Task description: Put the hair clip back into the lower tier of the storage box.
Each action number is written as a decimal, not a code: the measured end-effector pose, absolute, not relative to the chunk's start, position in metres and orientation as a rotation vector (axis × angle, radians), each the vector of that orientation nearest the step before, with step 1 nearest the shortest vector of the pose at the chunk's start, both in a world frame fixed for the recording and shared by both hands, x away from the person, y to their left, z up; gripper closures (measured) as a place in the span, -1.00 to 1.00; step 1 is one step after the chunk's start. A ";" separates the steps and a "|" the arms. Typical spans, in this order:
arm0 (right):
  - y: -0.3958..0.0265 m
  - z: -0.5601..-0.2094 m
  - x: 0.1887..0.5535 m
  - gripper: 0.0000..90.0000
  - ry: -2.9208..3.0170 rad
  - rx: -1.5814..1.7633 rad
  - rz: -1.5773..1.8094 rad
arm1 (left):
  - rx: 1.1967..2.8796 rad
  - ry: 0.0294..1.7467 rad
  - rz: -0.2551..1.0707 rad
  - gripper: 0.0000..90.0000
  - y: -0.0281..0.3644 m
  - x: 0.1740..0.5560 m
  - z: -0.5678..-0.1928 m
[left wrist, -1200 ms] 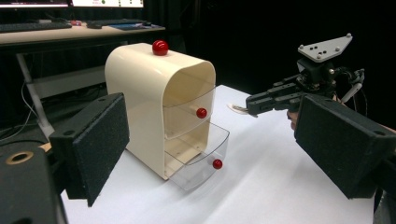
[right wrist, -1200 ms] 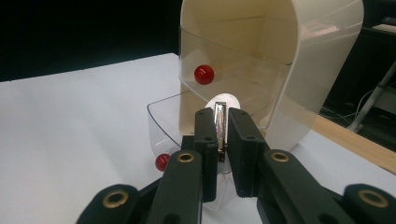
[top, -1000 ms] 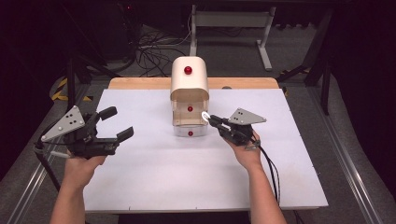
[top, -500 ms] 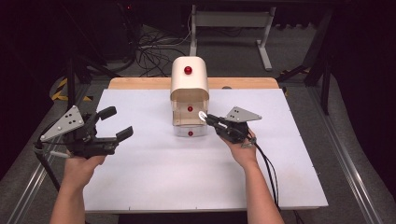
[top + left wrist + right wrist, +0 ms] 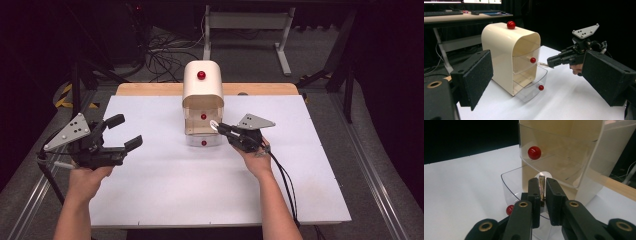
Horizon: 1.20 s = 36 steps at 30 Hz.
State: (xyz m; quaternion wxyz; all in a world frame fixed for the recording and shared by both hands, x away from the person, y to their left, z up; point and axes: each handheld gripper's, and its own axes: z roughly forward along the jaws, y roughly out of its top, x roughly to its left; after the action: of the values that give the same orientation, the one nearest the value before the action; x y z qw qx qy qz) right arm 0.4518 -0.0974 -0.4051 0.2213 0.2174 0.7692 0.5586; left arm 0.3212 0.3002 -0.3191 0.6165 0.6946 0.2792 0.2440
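A cream cabinet (image 5: 202, 87) with a red knob on top stands at the back middle of the white table. Its clear bottom drawer (image 5: 202, 139) is pulled out and its red knob (image 5: 540, 87) faces the front. The clear drawer above it (image 5: 564, 157) stands a little way out. My right gripper (image 5: 220, 126) is shut on a small thin object with a white round end (image 5: 543, 175). It holds that object over the open bottom drawer's right side. My left gripper (image 5: 126, 131) hovers open at the table's left, with nothing between its pads (image 5: 474, 75).
The white table top (image 5: 200, 185) lies on a wooden board whose back edge (image 5: 150, 89) shows behind the cabinet. Cables and desk legs (image 5: 280, 45) stand on the floor beyond. A cable trails from the right gripper along the forearm (image 5: 282, 175).
My right gripper has edged a little left toward the cabinet with the small object in it. The left gripper has kept still.
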 end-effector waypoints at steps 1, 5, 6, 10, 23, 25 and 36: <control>-0.097 -0.405 0.452 0.84 2.126 0.601 1.544 | 1.601 0.644 0.562 -0.76 0.300 0.321 -0.319; -0.094 -0.407 0.454 0.84 2.137 0.606 1.540 | 1.602 0.645 0.561 -0.76 0.301 0.321 -0.319; -0.093 -0.408 0.456 0.84 2.141 0.612 1.540 | 1.601 0.645 0.561 -0.76 0.301 0.321 -0.319; -0.091 -0.410 0.458 0.84 2.148 0.618 1.537 | 1.595 0.649 0.559 -0.76 0.301 0.322 -0.320; -0.082 -0.413 0.462 0.84 2.160 0.638 1.533 | 1.591 0.643 0.561 -0.76 0.303 0.321 -0.319; -0.081 -0.414 0.463 0.84 2.162 0.645 1.530 | 1.591 0.643 0.562 -0.76 0.303 0.321 -0.319; -0.076 -0.417 0.467 0.84 2.173 0.664 1.527 | 1.585 0.645 0.570 -0.75 0.303 0.320 -0.319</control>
State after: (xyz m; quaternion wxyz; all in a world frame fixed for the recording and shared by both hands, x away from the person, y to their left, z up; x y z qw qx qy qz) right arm 0.4671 -0.0764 -0.4171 0.2006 0.2375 0.7778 0.5463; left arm 0.3203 0.3030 -0.3188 0.6203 0.6892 0.2806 0.2481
